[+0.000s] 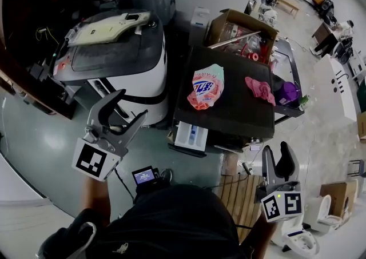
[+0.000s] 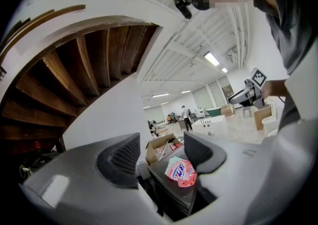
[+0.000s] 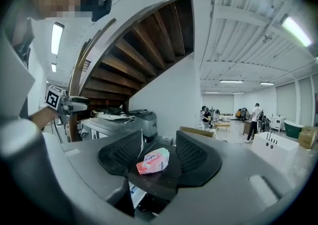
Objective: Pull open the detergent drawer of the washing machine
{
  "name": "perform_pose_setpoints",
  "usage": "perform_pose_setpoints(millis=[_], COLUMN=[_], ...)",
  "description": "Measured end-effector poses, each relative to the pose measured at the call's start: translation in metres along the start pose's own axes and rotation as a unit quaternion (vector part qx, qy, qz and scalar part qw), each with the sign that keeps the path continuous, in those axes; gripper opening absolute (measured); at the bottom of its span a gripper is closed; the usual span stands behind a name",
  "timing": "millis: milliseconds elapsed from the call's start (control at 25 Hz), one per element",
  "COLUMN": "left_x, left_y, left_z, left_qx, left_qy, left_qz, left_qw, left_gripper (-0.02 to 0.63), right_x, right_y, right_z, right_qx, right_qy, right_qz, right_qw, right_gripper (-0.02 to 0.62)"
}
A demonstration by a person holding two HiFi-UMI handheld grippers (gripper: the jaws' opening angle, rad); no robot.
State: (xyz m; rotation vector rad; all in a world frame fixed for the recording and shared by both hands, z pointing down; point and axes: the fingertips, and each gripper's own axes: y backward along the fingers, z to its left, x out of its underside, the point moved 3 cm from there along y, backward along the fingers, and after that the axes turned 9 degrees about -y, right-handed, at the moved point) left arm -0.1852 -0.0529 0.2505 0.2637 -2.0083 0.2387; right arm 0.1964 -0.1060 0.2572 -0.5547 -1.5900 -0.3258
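detergent drawer (image 1: pixel 191 136): open | between left tool (image 1: pixel 131 103), right tool (image 1: pixel 278 149) | touching neither

Detergent drawer (image 1: pixel 191 136) is already sticking out of the dark-topped washing machine (image 1: pixel 229 118) at its front-left corner. It's white, with a blue bit inside.

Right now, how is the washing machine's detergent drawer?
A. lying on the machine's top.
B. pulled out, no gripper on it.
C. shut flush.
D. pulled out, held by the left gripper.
B: the white detergent drawer juts out below the washing machine and its dark top, while the left gripper and right gripper hang clear of it, jaws apart.
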Motion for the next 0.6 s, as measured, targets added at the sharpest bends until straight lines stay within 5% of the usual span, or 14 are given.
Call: perform_pose_setpoints(millis=[600], left_x=[0.0078], left_y=[0.0018], left_z=[-0.0076], left_qx=[-0.016], left_qy=[0.025], left_qz=[-0.001], left_qw=[0.9996], left_gripper=[0.327], right_x=[-0.0014], right_y=[-0.0083], right_z=[-0.0048], right_qx=[-0.017], right_qy=[0.009], right_qz=[0.020], right_qw=[1.000], right_gripper=[0.218])
